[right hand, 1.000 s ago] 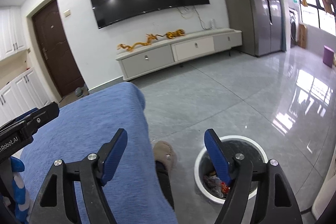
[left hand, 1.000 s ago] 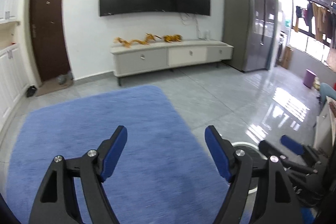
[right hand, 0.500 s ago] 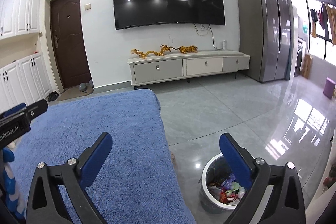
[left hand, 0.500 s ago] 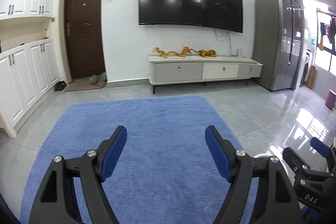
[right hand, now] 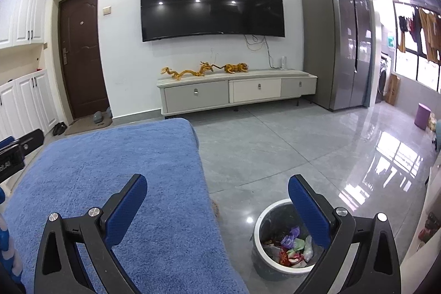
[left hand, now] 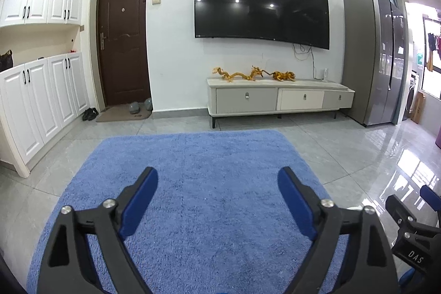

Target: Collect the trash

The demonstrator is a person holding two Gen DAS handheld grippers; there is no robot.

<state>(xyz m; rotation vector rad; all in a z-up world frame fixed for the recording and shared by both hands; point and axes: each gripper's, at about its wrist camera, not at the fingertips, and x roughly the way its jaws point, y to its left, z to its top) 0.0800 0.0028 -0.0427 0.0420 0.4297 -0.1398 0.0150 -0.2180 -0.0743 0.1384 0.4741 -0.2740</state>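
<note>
A round grey trash bin (right hand: 260,239) with a white rim stands on the tiled floor at the lower right of the right wrist view. Several colourful wrappers (right hand: 292,245) lie inside it. My right gripper (right hand: 217,207) is open and empty, raised above the floor, its right finger over the bin. My left gripper (left hand: 217,197) is open and empty above the blue rug (left hand: 193,183). No loose trash shows on the rug or floor. The right gripper's edge (left hand: 408,233) shows at the lower right of the left wrist view.
A TV stand (right hand: 237,92) with gold dragon figures stands under a wall TV (right hand: 212,0). A grey fridge (right hand: 336,43) is to its right, a brown door (left hand: 124,43) and white cabinets (left hand: 38,101) to the left. A purple stool (right hand: 423,116) stands far right.
Both grippers have tilted up and levelled, so the room now shows upright. The right gripper's jaws have opened wider. The bin has shifted from under the right finger to beside it.
</note>
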